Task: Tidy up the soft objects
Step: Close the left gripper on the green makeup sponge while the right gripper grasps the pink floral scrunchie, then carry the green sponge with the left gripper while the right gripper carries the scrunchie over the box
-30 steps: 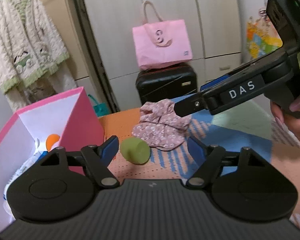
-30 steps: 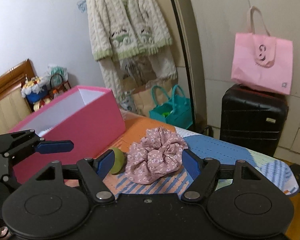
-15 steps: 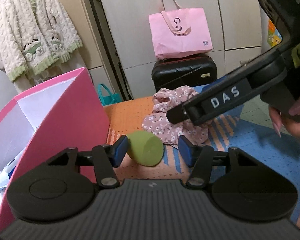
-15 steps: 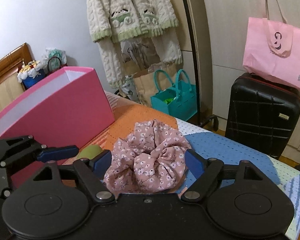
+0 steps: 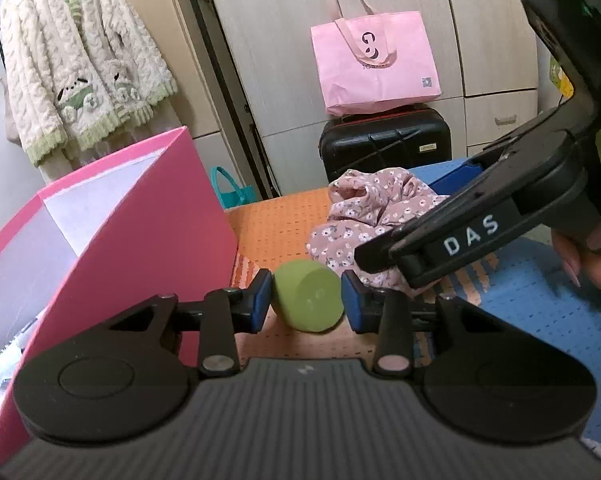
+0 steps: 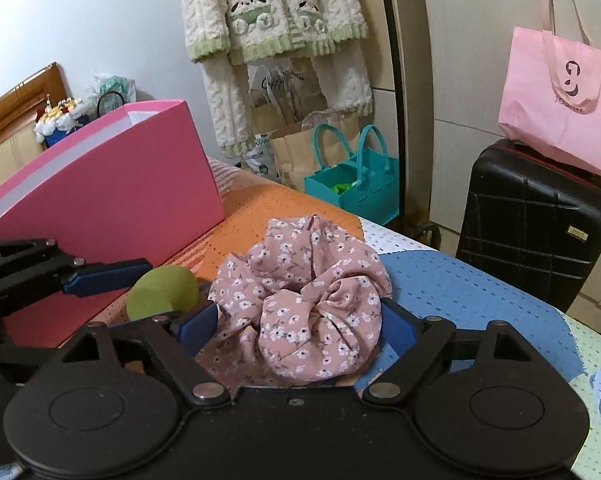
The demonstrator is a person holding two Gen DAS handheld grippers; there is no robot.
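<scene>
My left tongs (image 5: 305, 301) are clamped on the green sponge (image 5: 307, 297) on the bed (image 5: 276, 220), beside the pink box (image 5: 140, 240) near its far edge, ready to lift. My right tongs (image 6: 296, 326) are opening around the scrunchie (image 6: 300, 300), pads not pressing yet.

Left wrist view looks forward and down along its own fingers, close over the bedspread (image 5: 284, 216), pink box (image 5: 140, 236) at frame left. Right wrist view does likewise from further right, box (image 6: 112, 196) at left. Both share the green sponge (image 5: 308, 300) (image 6: 162, 292), floral scrunchie (image 5: 372, 208) (image 6: 308, 300), suitcase (image 5: 384, 144) (image 6: 536, 220).
</scene>
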